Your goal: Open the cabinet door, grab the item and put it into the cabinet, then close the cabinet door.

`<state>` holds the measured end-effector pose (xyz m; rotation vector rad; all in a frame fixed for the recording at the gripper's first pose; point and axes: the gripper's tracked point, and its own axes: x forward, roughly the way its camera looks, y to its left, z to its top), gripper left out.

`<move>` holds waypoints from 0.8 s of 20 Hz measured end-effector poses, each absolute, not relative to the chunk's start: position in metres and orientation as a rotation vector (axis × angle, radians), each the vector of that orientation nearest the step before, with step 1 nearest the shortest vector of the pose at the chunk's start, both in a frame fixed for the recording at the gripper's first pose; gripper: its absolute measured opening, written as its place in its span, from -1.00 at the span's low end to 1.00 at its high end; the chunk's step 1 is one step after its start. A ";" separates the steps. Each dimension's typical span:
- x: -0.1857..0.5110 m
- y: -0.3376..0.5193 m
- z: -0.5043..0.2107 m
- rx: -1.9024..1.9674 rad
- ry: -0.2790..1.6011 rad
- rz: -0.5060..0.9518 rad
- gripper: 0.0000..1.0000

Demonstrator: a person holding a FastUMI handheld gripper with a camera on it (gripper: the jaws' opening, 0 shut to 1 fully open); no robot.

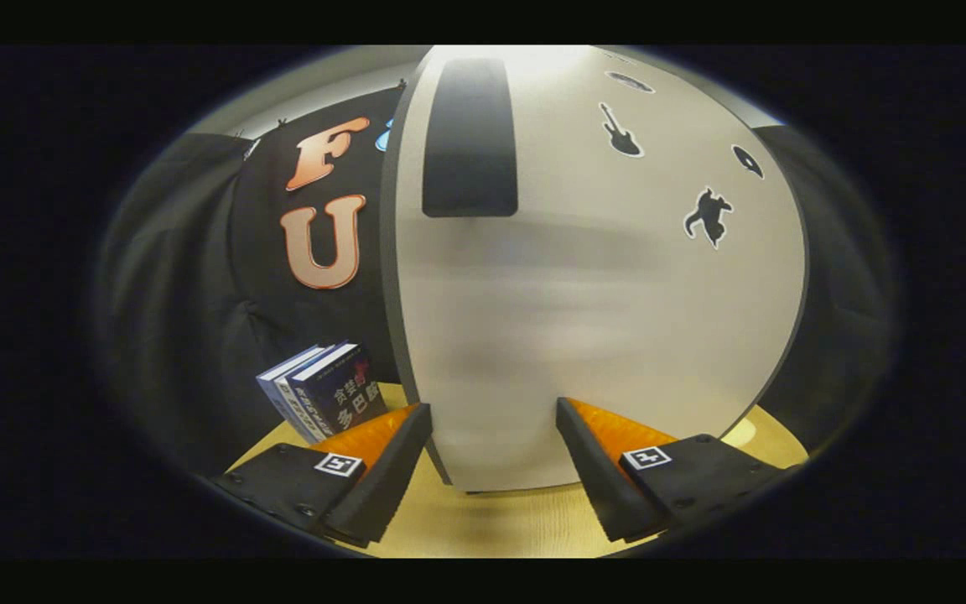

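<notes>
I observed the cabinet (600,335) standing directly ahead of the gripper (493,411), very close. Its pale door (609,277) was shut as far as I could see. A dark vertical handle (470,138) sat high on the door, toward its left edge. Several small black stickers were on the door's upper right part, among them a guitar shape (620,132) and an animal shape (708,216). The middle of the door appeared blurred, so I could not judge finer detail there.

The fingers (403,457) were spread wide and held nothing. Their tips lay just short of the door's lower part, one at its left edge and the other toward its right; I could not tell whether they touched it.

The books (324,394), the item to be stowed, stood upright in a small group on the surface (500,524), just left of the cabinet and just beyond the left finger. They leaned slightly and were near the cabinet's side; whether they touched it I could not tell.

The surface was light wood. The cabinet's base rested on it between the two fingers.
</notes>
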<state>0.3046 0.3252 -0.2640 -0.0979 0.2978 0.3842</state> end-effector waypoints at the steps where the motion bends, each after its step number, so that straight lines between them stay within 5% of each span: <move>1: 0.306 0.327 -0.264 -0.095 0.297 0.381 0.95; 16: 0.205 0.210 -0.163 -0.163 0.185 0.390 0.94</move>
